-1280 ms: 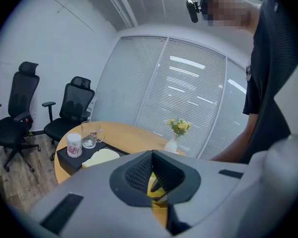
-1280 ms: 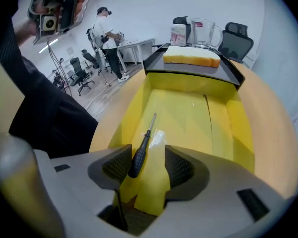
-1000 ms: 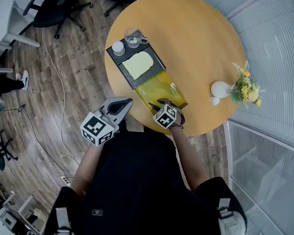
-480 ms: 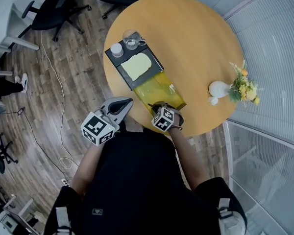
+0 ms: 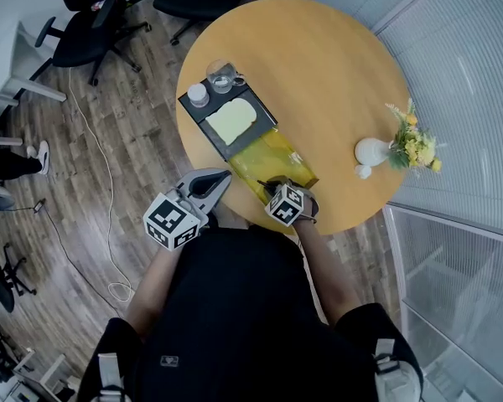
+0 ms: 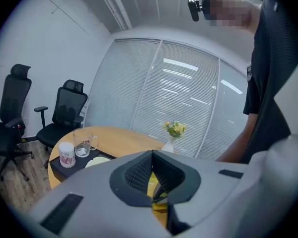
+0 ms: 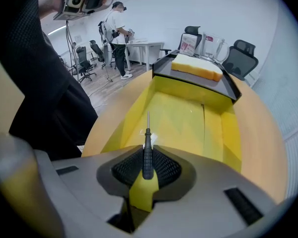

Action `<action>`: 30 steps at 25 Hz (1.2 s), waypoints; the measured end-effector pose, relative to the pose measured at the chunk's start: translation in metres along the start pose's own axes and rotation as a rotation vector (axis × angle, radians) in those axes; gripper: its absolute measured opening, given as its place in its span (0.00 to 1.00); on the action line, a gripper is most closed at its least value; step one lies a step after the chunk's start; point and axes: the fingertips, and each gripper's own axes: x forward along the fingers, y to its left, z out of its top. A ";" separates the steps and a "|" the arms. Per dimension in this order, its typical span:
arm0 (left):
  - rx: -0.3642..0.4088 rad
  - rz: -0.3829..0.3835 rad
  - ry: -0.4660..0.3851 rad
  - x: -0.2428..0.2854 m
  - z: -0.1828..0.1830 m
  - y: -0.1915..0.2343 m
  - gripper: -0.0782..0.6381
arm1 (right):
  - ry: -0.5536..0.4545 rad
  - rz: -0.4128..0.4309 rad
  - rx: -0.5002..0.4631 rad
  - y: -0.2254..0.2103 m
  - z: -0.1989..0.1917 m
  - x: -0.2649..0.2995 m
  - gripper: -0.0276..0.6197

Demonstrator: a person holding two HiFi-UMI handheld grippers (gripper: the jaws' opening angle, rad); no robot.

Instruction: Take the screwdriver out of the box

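The right hand-held gripper (image 7: 146,165) is seen clamped on the screwdriver (image 7: 147,151). Its jaws have just been closing, and the slim black handle is now pinched between the ribbed pads. The tool is held over the near end of the yellow box (image 7: 188,118), inside its walls, with the thin shaft pointed towards the far end. Whether the tip is already clear of the box floor cannot be told.

The left hand-held gripper (image 6: 151,175) is held to the left of the box, beyond the edge of the table (image 5: 335,74). Its jaws are together and nothing is between them. A black tray (image 7: 232,89) is set against the far end of the box.

The grasp is judged to be made, with the lift out still to be done. Several faults can be expected from here:

- Only a narrow handle is caught by the pads, so the tool could be pivoted or let slip if it is raised quickly.
- The shaft could be caught on the floor or a side wall of the box if it is drawn out at a slant.
- The box looks light and is not steadied by the other gripper, so it could be dragged towards the nearby table edge.
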 end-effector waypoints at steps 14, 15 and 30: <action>0.051 -0.101 0.002 0.022 0.014 -0.010 0.12 | -0.219 -0.118 0.285 -0.043 0.003 -0.080 0.13; 0.053 -0.109 0.002 0.023 0.015 -0.011 0.12 | -0.241 -0.132 0.297 -0.047 0.003 -0.086 0.13; 0.072 -0.205 0.023 0.036 0.013 -0.024 0.12 | -0.671 -0.226 0.456 -0.035 0.051 -0.184 0.13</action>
